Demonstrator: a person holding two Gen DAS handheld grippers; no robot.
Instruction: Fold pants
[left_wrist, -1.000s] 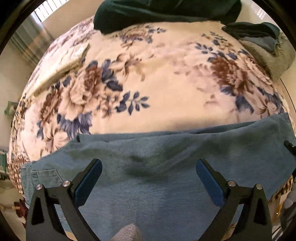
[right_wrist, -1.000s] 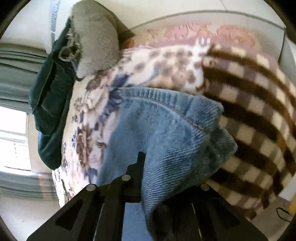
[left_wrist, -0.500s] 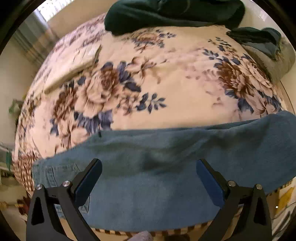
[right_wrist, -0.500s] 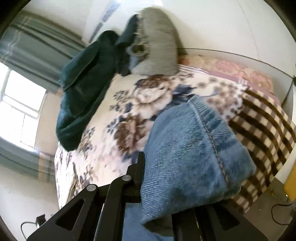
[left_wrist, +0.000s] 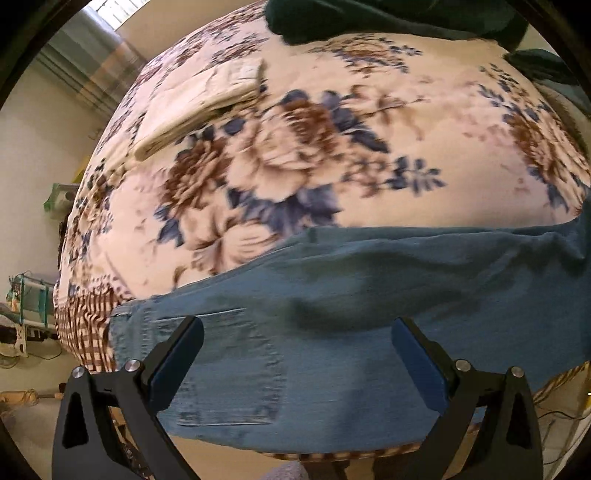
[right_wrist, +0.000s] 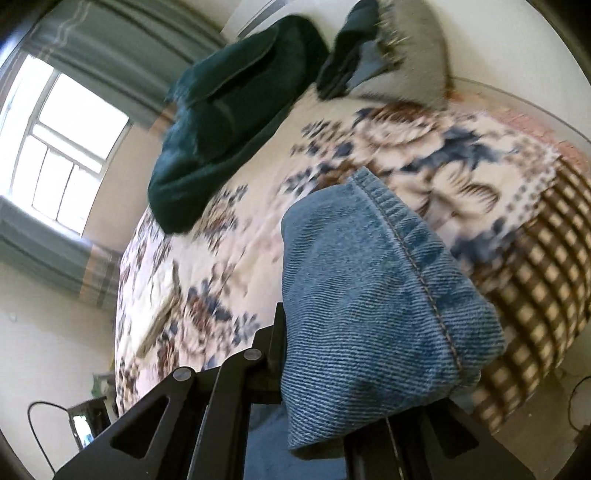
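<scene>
The blue denim pants (left_wrist: 354, 332) lie stretched along the near edge of the bed (left_wrist: 332, 147), directly beneath and ahead of the left tool (left_wrist: 295, 354), whose blue-padded fingers (left_wrist: 173, 365) stand spread wide above the cloth with nothing pinched between them. In the left wrist view the long axis of the pants runs side to side across the picture, parallel to the bed's edge; the end with a stitched patch pocket lies toward the left, and the cloth runs out of the frame on the right. The right tool (right_wrist: 332, 398) is pressed together on a bunched end of the pants (right_wrist: 376, 314), which drapes up and over its fingers and hides the right-hand one; a double-stitched seam runs diagonally across the lifted fold. The denim shows a coarse twill weave, faded light blue, with soft wrinkles and shadows along its middle. The bed is covered by a plush cream blanket printed with large brown and navy flowers, bordered by a brown-and-cream checked band at its edge. A folded cream cloth (left_wrist: 199, 107) lies flat on the blanket farther back to the left, and a dark green garment (right_wrist: 229, 122) and a grey fuzzy cushion (right_wrist: 413, 48) sit heaped at the far side.
</scene>
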